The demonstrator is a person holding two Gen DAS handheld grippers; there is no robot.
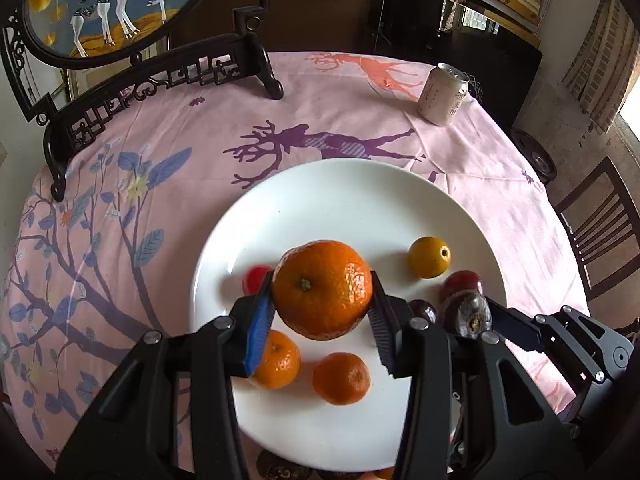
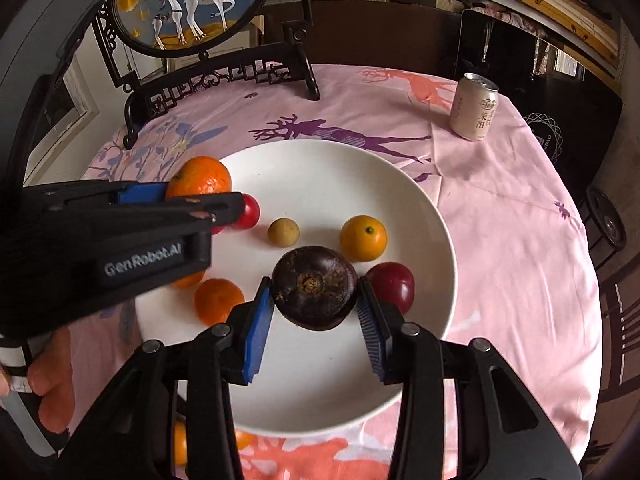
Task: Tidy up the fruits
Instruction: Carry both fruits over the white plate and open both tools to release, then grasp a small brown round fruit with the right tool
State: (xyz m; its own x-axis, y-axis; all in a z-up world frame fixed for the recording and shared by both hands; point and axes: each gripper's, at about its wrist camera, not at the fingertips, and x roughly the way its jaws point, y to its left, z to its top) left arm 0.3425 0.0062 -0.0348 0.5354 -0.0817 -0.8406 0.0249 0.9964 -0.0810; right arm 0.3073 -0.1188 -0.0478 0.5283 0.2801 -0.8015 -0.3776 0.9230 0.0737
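Fruits are gathered on a white plate (image 1: 360, 208) set on a pink printed tablecloth (image 1: 160, 200).

- Large orange (image 1: 322, 289): clamped between the blue-padded fingers of the left gripper (image 1: 322, 304), jaws spread to its full width, both pads touching its sides. It is seen over the plate's near-left part; whether it rests on the plate cannot be told.
- Dark purple fruit (image 2: 315, 287): clamped by the right gripper (image 2: 316, 300), stem end facing the camera, pads pressed on either flank, over the plate's near-centre. In the left view it is seen at the right, between that gripper's fingers.
- Two small oranges (image 1: 341, 378): lying on the plate, below the held orange; one is partly hidden by the left gripper's left finger.
- Yellow citrus (image 2: 363, 238): on the plate, beyond the purple fruit.
- Red plum (image 2: 394, 285): just right of the purple fruit, beside the right finger.
- Small tan fruit (image 2: 283, 232): mid-plate, apart from the others.
- Red fruit (image 2: 248, 211): partly covered by the left gripper.
- Can (image 2: 474, 107): upright, far right of the cloth.
- Framed deer panel (image 2: 188, 4): on a dark carved stand at the table's far edge.
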